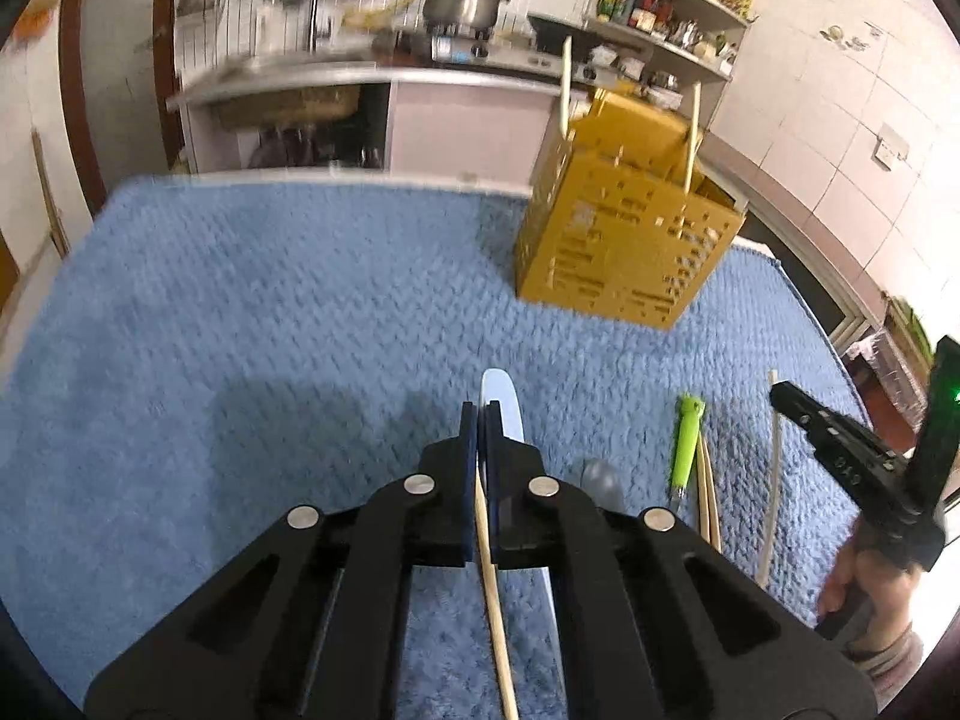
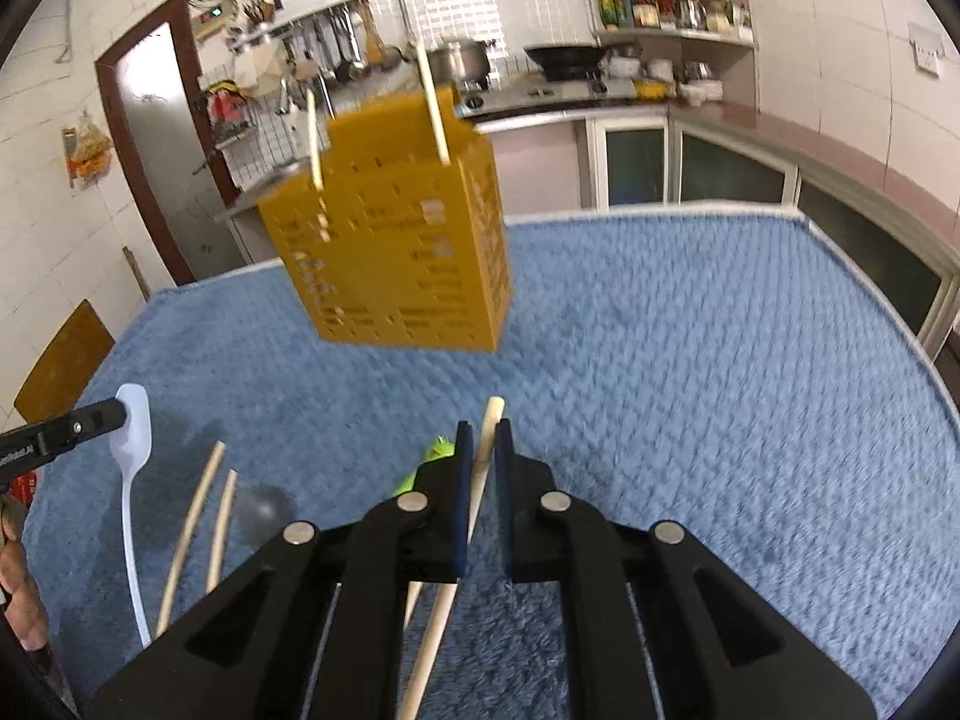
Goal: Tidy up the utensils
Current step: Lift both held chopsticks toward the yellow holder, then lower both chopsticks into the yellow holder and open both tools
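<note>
A yellow perforated utensil holder [image 1: 624, 222] [image 2: 396, 246] stands on the blue mat with two chopsticks [image 1: 564, 90] [image 2: 433, 111] upright in it. My left gripper [image 1: 480, 414] is shut on a chopstick [image 1: 492, 588], above a white plastic spoon [image 1: 504, 402] [image 2: 129, 450]. My right gripper [image 2: 482, 432] [image 1: 798, 402] is nearly shut on a chopstick [image 2: 480, 468], which stands between its pads. On the mat lie a green-handled utensil [image 1: 687, 444] [image 2: 435, 450], two chopsticks [image 1: 708, 498] [image 2: 198, 516] and a grey round piece [image 1: 600, 480] [image 2: 264, 510].
The blue mat [image 1: 270, 312] [image 2: 690, 360] covers the table. Behind it are a kitchen counter [image 1: 384, 78] with a pot [image 1: 465, 3], a wok [image 2: 567, 57] and a shelf of bottles [image 2: 666, 3]. A brown door [image 2: 162, 150] is at the left.
</note>
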Motion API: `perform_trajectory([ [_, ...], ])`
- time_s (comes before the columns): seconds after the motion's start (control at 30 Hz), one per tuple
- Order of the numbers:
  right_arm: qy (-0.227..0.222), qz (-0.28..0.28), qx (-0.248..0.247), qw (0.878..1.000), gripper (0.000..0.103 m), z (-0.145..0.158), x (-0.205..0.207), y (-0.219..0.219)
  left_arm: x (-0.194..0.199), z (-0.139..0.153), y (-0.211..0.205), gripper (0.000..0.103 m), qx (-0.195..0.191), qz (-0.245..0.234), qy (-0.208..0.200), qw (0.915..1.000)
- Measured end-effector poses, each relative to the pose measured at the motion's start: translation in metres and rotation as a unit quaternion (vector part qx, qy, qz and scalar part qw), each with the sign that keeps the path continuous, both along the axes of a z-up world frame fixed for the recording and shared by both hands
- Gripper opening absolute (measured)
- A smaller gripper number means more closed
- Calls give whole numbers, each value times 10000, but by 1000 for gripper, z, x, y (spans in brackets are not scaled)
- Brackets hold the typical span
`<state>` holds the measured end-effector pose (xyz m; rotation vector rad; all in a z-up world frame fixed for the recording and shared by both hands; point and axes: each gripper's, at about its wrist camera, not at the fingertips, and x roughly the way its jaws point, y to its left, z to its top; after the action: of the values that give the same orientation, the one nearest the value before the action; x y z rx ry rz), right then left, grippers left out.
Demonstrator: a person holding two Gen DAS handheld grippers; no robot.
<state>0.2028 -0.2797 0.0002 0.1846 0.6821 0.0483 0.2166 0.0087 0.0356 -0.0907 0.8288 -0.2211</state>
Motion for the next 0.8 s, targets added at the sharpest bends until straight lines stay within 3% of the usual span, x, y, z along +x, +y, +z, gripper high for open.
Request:
perform_trajectory([
  [0.27, -810, 5, -225, 9965, 6, 54, -19, 0, -9, 43, -8, 1, 175, -44, -910, 9957],
  [0.53, -1286, -71, -334, 9911, 6, 81, -18, -5, -2, 62, -21, 1, 206, -305, -1475, 9884],
  [0.8, -1757, -150, -369, 9836, 5, 119, -5, -9, 28, 95, -43, 1, 285, -562, -2198, 9735],
])
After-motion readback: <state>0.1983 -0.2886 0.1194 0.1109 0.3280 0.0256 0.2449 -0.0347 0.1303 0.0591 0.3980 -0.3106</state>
